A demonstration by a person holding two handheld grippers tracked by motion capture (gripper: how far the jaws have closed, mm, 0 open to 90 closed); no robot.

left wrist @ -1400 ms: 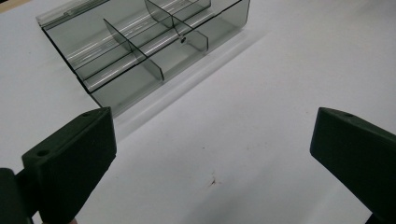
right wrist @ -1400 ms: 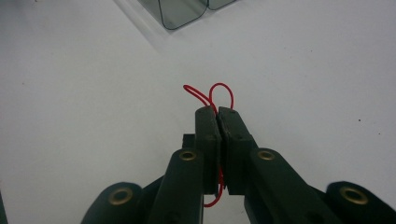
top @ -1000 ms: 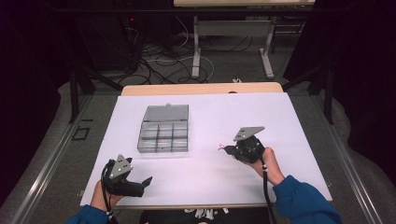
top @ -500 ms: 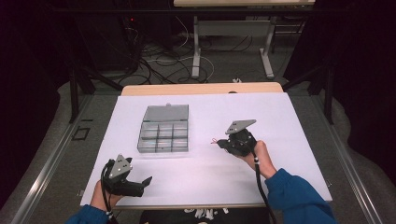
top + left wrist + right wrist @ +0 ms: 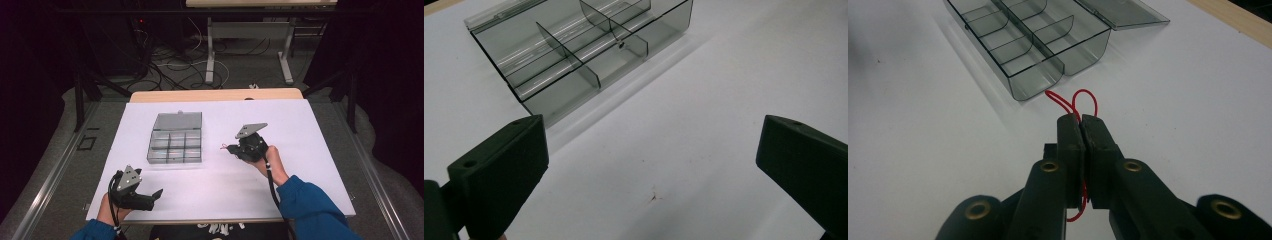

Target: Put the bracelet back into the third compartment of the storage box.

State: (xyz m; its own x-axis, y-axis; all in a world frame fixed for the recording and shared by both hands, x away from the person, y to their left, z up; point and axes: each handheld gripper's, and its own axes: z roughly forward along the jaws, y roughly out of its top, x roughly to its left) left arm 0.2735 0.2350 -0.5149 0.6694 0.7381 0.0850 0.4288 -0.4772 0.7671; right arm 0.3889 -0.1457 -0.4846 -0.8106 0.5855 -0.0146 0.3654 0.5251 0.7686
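Note:
A clear grey compartment box [image 5: 175, 144] with its lid folded back lies on the white table sheet [image 5: 300, 125]. My right gripper [image 5: 231, 149] is shut on a thin red wire [image 5: 1073, 102], whose loops stick out past the jaw tips toward the box [image 5: 1038, 45]. It hovers just right of the box. My left gripper [image 5: 157, 194] rests near the front left edge, jaws wide open with nothing between them. Its view looks over bare sheet toward the box [image 5: 574, 55].
The tan table edge [image 5: 215, 95] shows beyond the sheet. Cables and metal table legs [image 5: 210, 50] lie on the dark floor behind. A small brownish speck [image 5: 653, 196] marks the sheet ahead of the left gripper.
The right gripper has moved away from the person and left, toward the box, still holding the red wire. The left gripper has stayed in place.

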